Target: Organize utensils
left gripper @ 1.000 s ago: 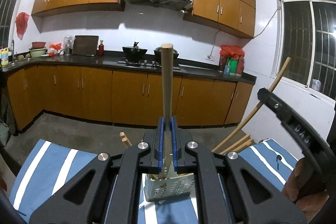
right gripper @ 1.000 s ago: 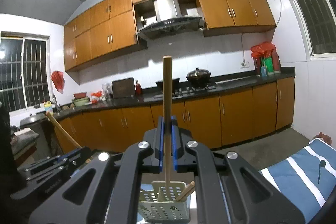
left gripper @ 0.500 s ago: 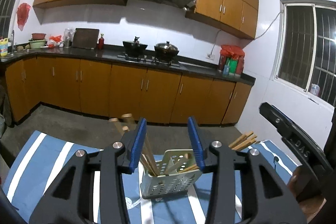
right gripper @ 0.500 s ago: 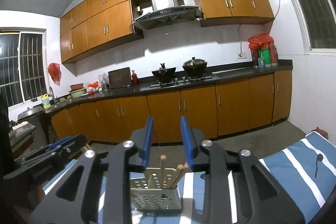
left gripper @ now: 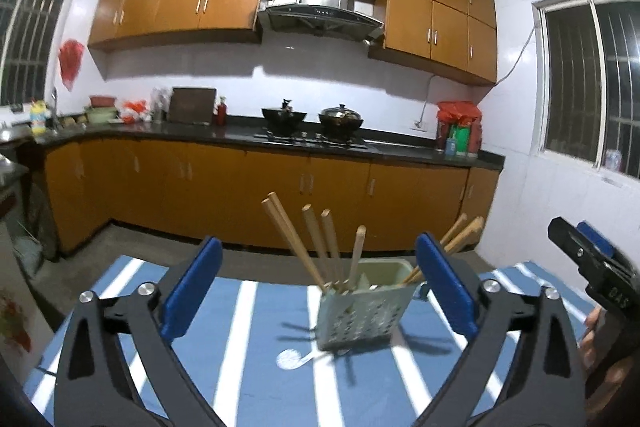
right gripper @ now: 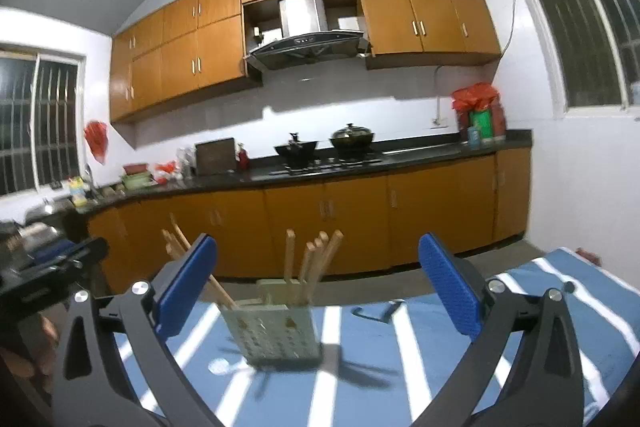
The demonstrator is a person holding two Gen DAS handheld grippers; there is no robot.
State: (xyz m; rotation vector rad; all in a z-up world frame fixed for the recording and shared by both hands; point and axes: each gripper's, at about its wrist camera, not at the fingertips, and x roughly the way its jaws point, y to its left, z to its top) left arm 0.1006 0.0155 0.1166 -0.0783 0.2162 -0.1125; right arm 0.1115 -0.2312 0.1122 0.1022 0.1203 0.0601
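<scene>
Right now my left gripper has its blue-padded fingers spread wide and empty, and my right gripper stands the same way, holding nothing. Just beyond both sits the perforated utensil holder on the blue striped tablecloth, with wooden chopsticks leaning out of it at different angles. I judge these sticks light, stiff and smooth, so I would pinch any one near its upper end, squarely across the pads. The plastic holder looks light enough to tip if nudged. Open cloth lies all around it, and the table's far edge drops to the floor before the orange kitchen cabinets.
</scene>
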